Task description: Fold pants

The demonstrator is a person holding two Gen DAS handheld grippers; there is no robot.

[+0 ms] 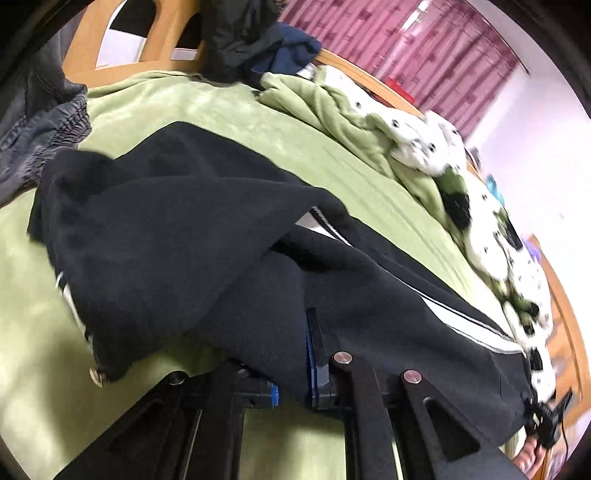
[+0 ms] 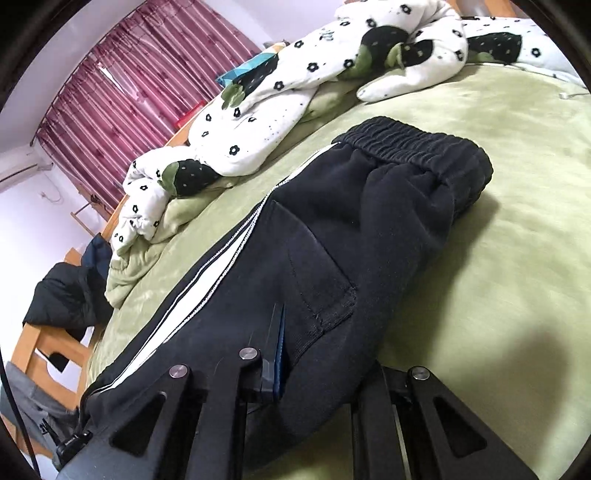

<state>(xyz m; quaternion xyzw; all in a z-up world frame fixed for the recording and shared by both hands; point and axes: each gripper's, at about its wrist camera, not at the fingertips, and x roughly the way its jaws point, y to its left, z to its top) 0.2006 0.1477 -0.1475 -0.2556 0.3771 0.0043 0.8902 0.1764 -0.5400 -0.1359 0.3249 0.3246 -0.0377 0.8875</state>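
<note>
Black fleece pants [image 1: 177,236] with a white side stripe lie across a green bed. In the left wrist view my left gripper [image 1: 291,354] is shut on a fold of the pants' leg fabric, which drapes over its fingers and hides the tips. In the right wrist view the pants [image 2: 351,236] stretch from the ribbed waistband [image 2: 413,147] down to my right gripper [image 2: 295,354], which is shut on the fabric near the back pocket [image 2: 317,273]. One blue-edged finger [image 2: 277,343] shows; the other is under the cloth.
The green bed cover [image 2: 498,240] surrounds the pants. A white flowered quilt [image 2: 295,92] lies bunched along the far side. Dark clothes [image 1: 251,40] and a grey garment [image 1: 40,125] hang on the wooden bed frame [image 1: 110,33]. Pink curtains [image 2: 147,81] hang behind.
</note>
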